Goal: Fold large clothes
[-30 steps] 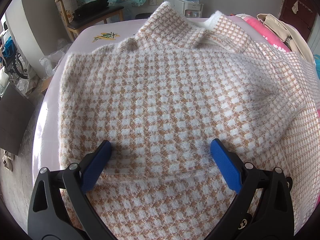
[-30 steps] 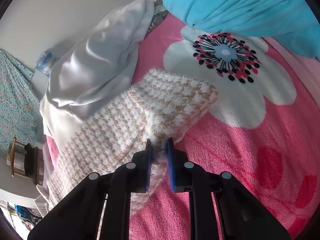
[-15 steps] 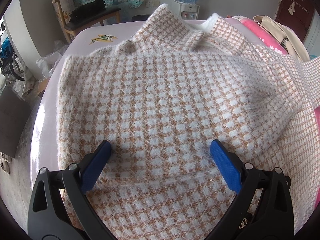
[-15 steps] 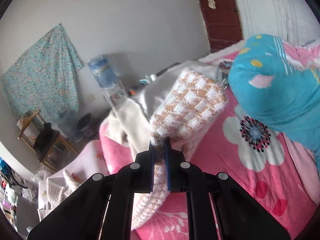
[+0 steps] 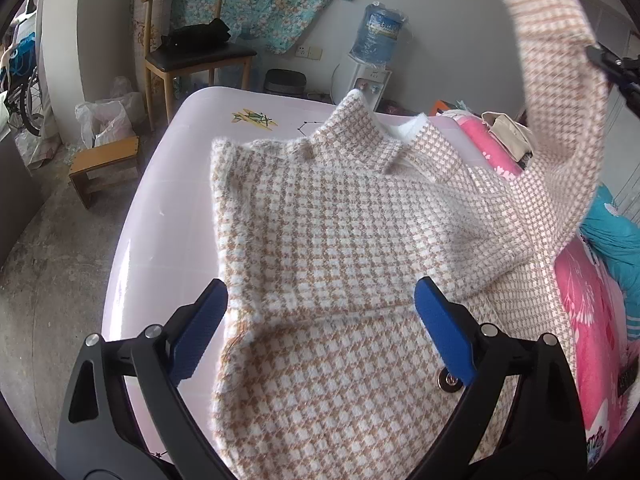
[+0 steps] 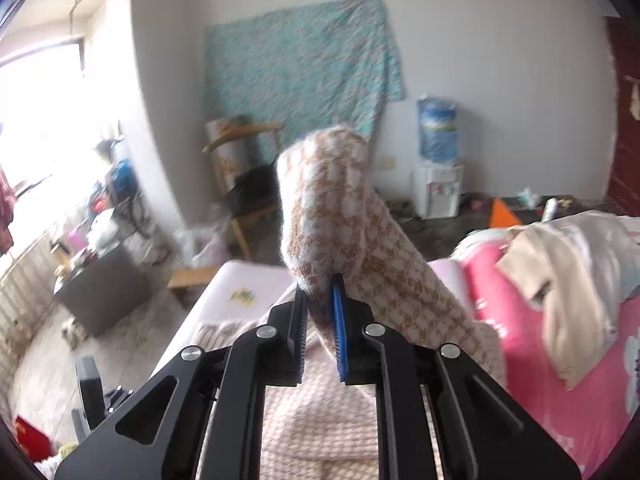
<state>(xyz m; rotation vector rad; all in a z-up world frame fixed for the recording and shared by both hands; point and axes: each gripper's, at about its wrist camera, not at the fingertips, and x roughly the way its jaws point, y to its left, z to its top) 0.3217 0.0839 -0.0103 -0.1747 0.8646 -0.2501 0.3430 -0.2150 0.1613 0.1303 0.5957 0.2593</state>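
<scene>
Grey wall (image 5: 448,12) behind; floral cloth (image 5: 256,0) hung on it. Below cloth: wooden chair (image 5: 188,48), water dispenser (image 5: 374,48) to its right. Stool (image 5: 105,164) on concrete floor (image 5: 48,248). Bright window (image 6: 36,120) far left of cloth.

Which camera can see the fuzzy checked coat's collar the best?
The left wrist view. It looks down on the coat spread flat, with its collar sharp and whole. The right wrist view shows mostly the lifted sleeve, blurred; the collar is hidden behind it.
</scene>
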